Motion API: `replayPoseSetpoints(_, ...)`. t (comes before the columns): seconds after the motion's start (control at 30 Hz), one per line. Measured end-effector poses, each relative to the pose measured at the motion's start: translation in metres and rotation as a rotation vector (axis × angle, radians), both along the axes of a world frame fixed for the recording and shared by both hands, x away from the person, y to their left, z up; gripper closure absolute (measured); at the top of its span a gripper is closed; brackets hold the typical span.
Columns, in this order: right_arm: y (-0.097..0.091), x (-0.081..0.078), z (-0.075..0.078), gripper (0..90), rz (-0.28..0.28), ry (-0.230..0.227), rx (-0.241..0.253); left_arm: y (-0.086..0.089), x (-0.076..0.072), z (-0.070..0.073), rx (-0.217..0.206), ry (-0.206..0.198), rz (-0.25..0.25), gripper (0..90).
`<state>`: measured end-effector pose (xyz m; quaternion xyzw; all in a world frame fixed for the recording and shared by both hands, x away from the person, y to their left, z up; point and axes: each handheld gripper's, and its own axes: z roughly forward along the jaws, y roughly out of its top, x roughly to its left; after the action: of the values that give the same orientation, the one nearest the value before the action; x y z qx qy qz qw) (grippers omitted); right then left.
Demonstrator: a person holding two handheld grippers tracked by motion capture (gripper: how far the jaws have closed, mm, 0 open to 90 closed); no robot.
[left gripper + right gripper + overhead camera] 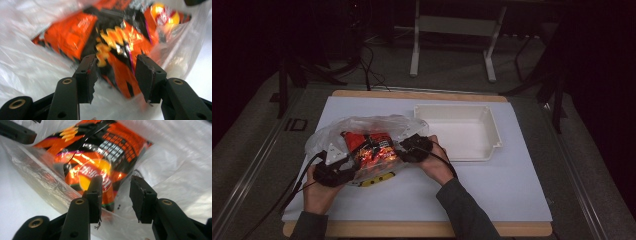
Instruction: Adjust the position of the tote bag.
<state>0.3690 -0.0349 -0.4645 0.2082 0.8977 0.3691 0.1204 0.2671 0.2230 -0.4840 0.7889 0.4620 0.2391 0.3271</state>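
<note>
Both grippers stand open over the same thing. Left gripper (115, 75), seen along its own two black jaws in the left gripper view, has them spread wide with a clear gap, and nothing is pinched: the pads hang just above the clear crinkled plastic bag (30, 67), and through the gap shows the orange-and-black snack packet (117, 42) that lies inside the film. Whether the jaw tips brush the plastic I cannot tell, as that view is blurred. Right gripper (116, 195) is likewise parted in the right gripper view, a little less wide, its jaws on either side of a fold at the bag's (175, 157) edge without pressing on it; the packet's (100, 157) round red and yellow logo sits just beyond the left jaw, under the film. From the high view, the left gripper (343, 167) is at the near left corner of the bag (332, 131) and the right gripper (408, 148) at its right side, each carried by a hand in a dark sleeve coming up from the near edge, with black cables trailing off to the left. The bag lies left of centre on the white sheet (492, 190) that covers the wooden-edged table (422, 229), with the packet (371, 147) glowing orange inside it. Just to the right of the bag, near the right hand, stands a white rectangular plastic tray (492, 131).
</note>
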Motion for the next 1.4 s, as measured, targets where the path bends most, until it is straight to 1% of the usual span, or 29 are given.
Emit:
replayPoseSetpoints(0.07, 0.0, -0.001, -0.002, 61.8, 0.004, 0.003, 0.0, -0.001, -0.003, -0.002, 0.003, 0.003, 0.005, 50.8)
replayPoseSetpoints(0.1, 0.0, -0.003, -0.005, 61.5, 0.008, 0.013, -0.006, -0.001, -0.007, -0.006, 0.011, 0.012, 0.005, 50.8)
replayPoseSetpoints(0.17, 0.0, -0.003, -0.008, 61.1, 0.013, 0.019, -0.011, 0.001, -0.011, -0.008, 0.019, 0.019, 0.014, 50.8)
replayPoseSetpoints(0.2, 0.0, -0.003, -0.01, 60.7, 0.015, 0.022, -0.012, 0.001, -0.011, -0.008, 0.019, 0.019, 0.014, 50.7)
replayPoseSetpoints(0.23, 0.0, -0.003, -0.011, 60.5, 0.017, 0.024, -0.016, 0.002, -0.016, -0.01, 0.016, 0.027, 0.011, 50.8)
replayPoseSetpoints(0.27, 0.0, -0.003, -0.011, 60.5, 0.017, 0.024, -0.016, 0.002, -0.016, -0.01, 0.016, 0.027, 0.011, 50.7)
replayPoseSetpoints(0.3, 0.0, -0.004, -0.013, 59.9, 0.02, 0.028, -0.022, 0.002, -0.021, -0.013, 0.016, 0.036, 0.008, 50.5)
replayPoseSetpoints(0.33, 0.0, -0.004, -0.013, 59.9, 0.02, 0.028, -0.022, 0.002, -0.021, -0.013, 0.016, 0.036, 0.008, 50.4)
replayPoseSetpoints(0.37, 0.001, -0.004, -0.016, 58.9, 0.02, 0.035, -0.026, 0.001, -0.025, -0.017, 0.008, 0.053, 0.005, 50.4)
replayPoseSetpoints(0.43, 0.001, -0.004, -0.018, 58.2, 0.022, 0.04, -0.032, -0.002, -0.029, -0.023, 0.027, 0.068, -0.007, 50.1)
replayPoseSetpoints(0.47, 0.001, -0.004, -0.018, 58.2, 0.022, 0.04, -0.032, -0.002, -0.029, -0.023, 0.027, 0.068, -0.007, 50.0)
replayPoseSetpoints(0.5, 0.001, -0.004, -0.019, 58.0, 0.026, 0.041, -0.033, -0.004, -0.03, -0.026, 0.028, 0.074, -0.01, 50.0)
replayPoseSetpoints(0.57, 0.0, -0.004, -0.021, 57.7, 0.03, 0.045, -0.039, -0.005, -0.031, -0.031, 0.047, 0.086, -0.005, 50.0)
replayPoseSetpoints(0.67, -0.002, -0.003, -0.025, 57.6, 0.034, 0.053, -0.053, -0.005, -0.03, -0.035, 0.048, 0.092, 0.001, 51.9)
replayPoseSetpoints(0.77, -0.004, -0.003, -0.03, 57.4, 0.046, 0.075, -0.07, -0.003, -0.027, -0.036, 0.056, 0.089, 0.012, 56.0)
replayPoseSetpoints(0.83, -0.005, -0.004, -0.032, 57.5, 0.052, 0.089, -0.071, -0.003, -0.025, -0.036, 0.071, 0.087, 0.018, 57.7)
replayPoseSetpoints(0.93, -0.006, -0.006, -0.036, 57.8, 0.062, 0.104, -0.077, 0.001, -0.021, -0.038, 0.05, 0.093, 0.034, 58.1)
replayPoseSetpoints(1.07, -0.007, -0.01, -0.041, 60.6, 0.085, 0.123, -0.069, 0.004, -0.013, -0.04, 0.075, 0.09, 0.056, 58.5)
replayPoseSetpoints(1.1, -0.007, -0.01, -0.041, 60.6, 0.085, 0.123, -0.069, 0.004, -0.013, -0.04, 0.075, 0.09, 0.056, 58.5)
replayPoseSetpoints(1.13, -0.008, -0.011, -0.043, 61.7, 0.091, 0.129, -0.065, 0.006, -0.01, -0.039, 0.082, 0.087, 0.071, 58.5)
replayPoseSetpoints(1.17, -0.008, -0.012, -0.044, 63.2, 0.106, 0.134, -0.054, 0.008, -0.008, -0.039, 0.085, 0.087, 0.076, 58.5)
replayPoseSetpoints(1.27, -0.008, -0.015, -0.046, 65.0, 0.112, 0.137, -0.051, 0.014, -0.003, -0.038, 0.074, 0.085, 0.107, 58.6)
replayPoseSetpoints(1.4, -0.011, -0.015, -0.047, 67.0, 0.105, 0.138, -0.023, 0.022, 0.002, -0.038, 0.075, 0.083, 0.138, 58.4)
